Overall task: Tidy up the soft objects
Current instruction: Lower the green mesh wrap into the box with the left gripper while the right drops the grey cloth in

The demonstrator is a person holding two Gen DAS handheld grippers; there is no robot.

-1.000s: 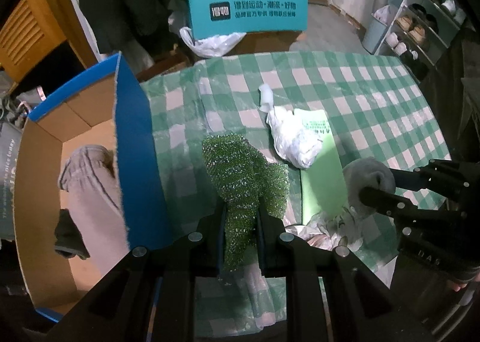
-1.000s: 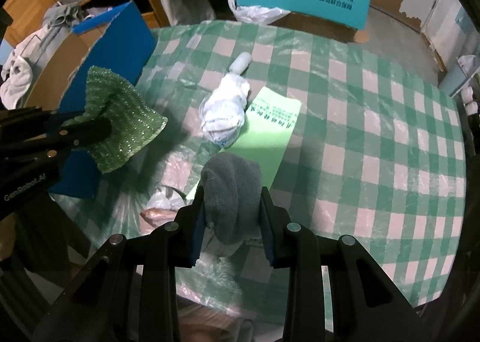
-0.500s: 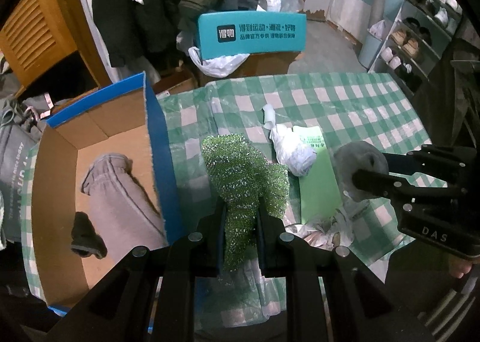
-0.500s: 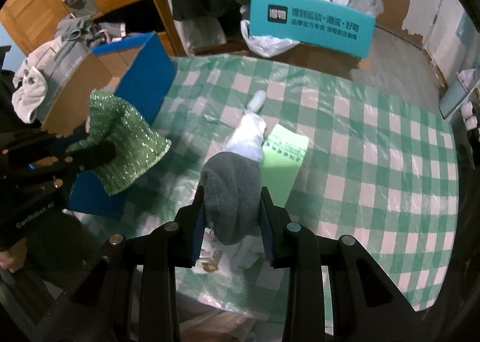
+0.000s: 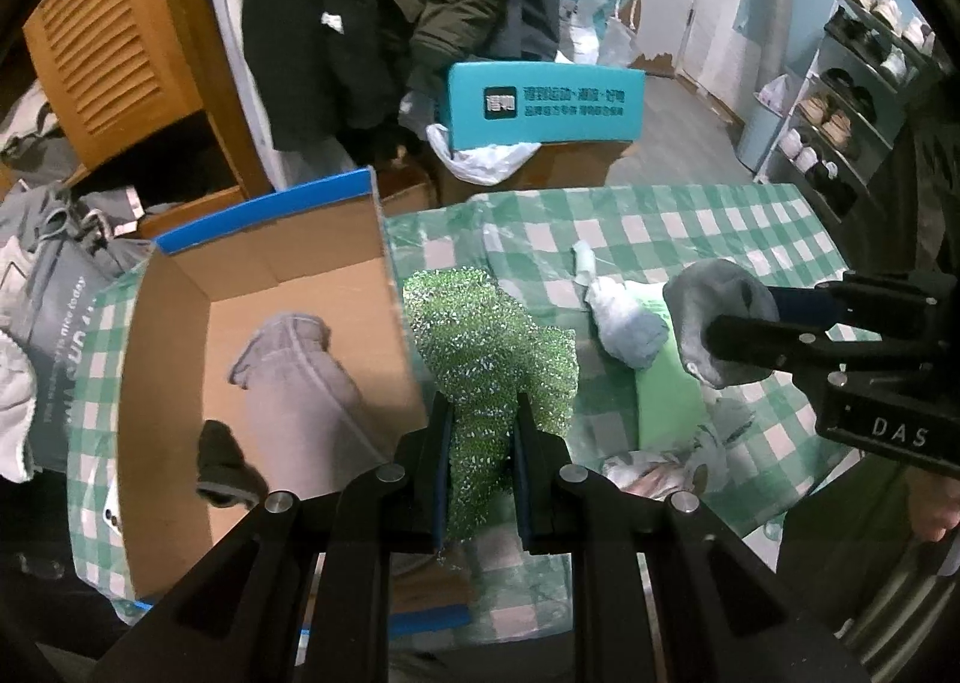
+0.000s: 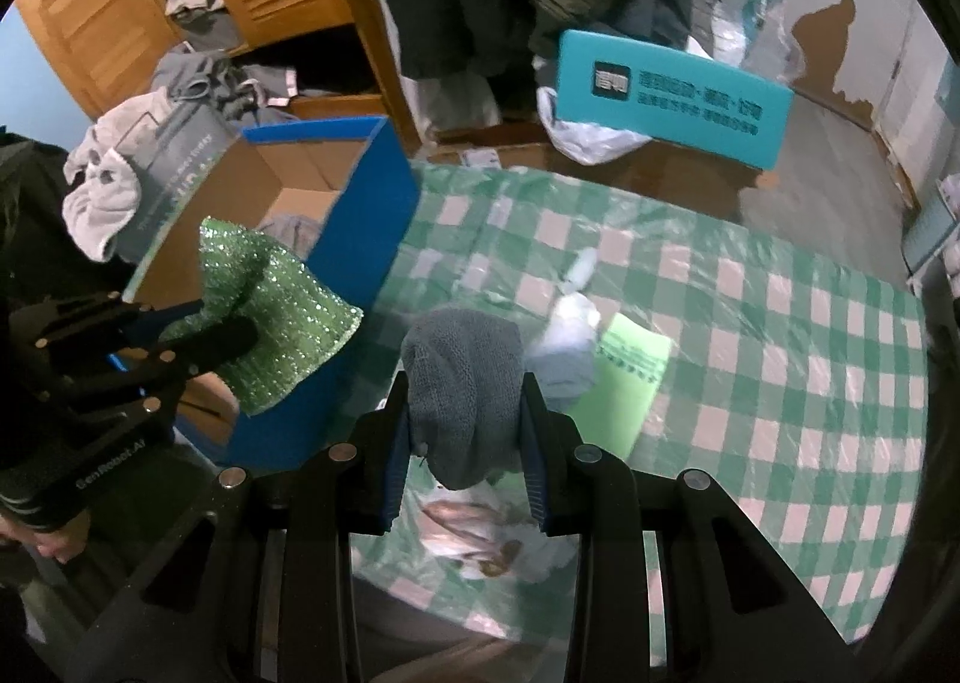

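Note:
My left gripper [image 5: 480, 419] is shut on a sparkly green cloth [image 5: 489, 341] and holds it in the air beside the right wall of an open blue cardboard box [image 5: 264, 251]. The box holds a beige-grey garment [image 5: 294, 377] and a dark sock [image 5: 219, 467]. My right gripper [image 6: 465, 401] is shut on a grey fuzzy cloth [image 6: 462, 377] and holds it above the green checked table [image 6: 750, 323]. The right gripper also shows at the right of the left wrist view [image 5: 738, 323]. The left gripper with the green cloth [image 6: 276, 317] shows at the left of the right wrist view.
On the table lie a white rolled bundle [image 5: 624, 317], a light green card [image 6: 630, 377] and crumpled plastic [image 6: 480, 533] near the front edge. A teal sign [image 5: 540, 104], hanging coats, a wooden cabinet [image 5: 114, 47] and a shoe rack [image 5: 864, 101] stand beyond.
Both grippers have risen and pulled back from the table with their cloths. The left gripper now looks more into the box, whose inside shows more fully.

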